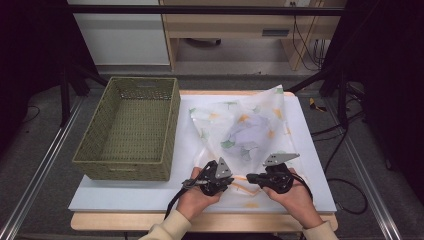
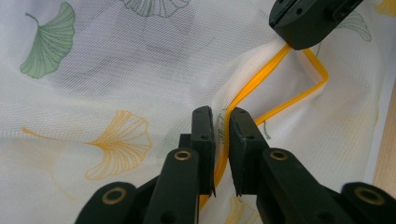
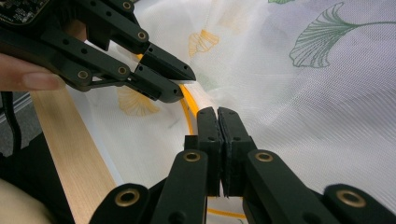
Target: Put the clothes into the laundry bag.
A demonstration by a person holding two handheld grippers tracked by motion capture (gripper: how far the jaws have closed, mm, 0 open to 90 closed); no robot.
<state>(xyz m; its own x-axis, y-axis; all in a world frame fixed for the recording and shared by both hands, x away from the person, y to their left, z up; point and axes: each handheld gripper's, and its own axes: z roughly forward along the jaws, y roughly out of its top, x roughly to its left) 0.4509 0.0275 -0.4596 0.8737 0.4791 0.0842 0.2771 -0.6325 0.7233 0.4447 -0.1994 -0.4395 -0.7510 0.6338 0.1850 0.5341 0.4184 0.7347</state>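
Mesh bag (image 1: 243, 131) pinched in right hand-held gripper (image 3: 218, 116).

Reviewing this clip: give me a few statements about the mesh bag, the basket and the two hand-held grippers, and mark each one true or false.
1. The woven basket holds folded laundry. False: it is empty.
2. The right hand-held gripper has its jaws closed on the orange-trimmed edge of the mesh bag. True.
3. The mesh bag is printed with green and yellow leaf shapes. True.
4. The left hand-held gripper hovers over the basket. False: it is at the near edge of the bag, its jaws on either side of the orange trim with a narrow gap.
5. The basket stands to the right of the bag in the high view. False: it stands to the left.
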